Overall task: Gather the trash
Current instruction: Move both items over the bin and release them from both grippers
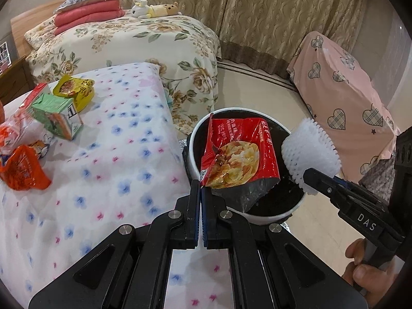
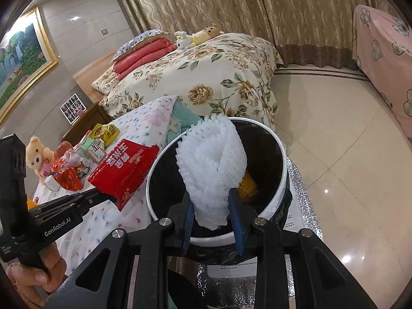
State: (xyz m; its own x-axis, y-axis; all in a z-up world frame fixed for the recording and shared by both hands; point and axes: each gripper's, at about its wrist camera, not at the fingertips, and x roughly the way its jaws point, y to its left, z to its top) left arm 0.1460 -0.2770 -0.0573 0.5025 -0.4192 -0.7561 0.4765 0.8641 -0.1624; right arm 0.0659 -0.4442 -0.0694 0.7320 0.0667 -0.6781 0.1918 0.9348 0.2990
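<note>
Bedroom, tiled floor (image 2: pixel 334 134), floral bed (image 1: pixel 144 41); left gripper (image 1: pixel 200 188) jaws pinching red wrapper (image 1: pixel 239 154); right gripper (image 2: pixel 211 206) clasping foam net (image 2: pixel 211 164)

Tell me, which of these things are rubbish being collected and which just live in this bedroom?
Rubbish job: red snack bag, white foam fruit net, black-lined white bin, orange crumpled wrapper, green carton, yellow wrapper.

Just lying about: folded pink blankets, plush rabbit, teddy bear.

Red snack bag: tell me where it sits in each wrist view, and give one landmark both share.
Left wrist: red snack bag centre, over the bin, pinched by the left gripper.
Right wrist: left of centre, beside the bin's rim.
Shared landmark: white foam net, held in the right gripper.
</note>
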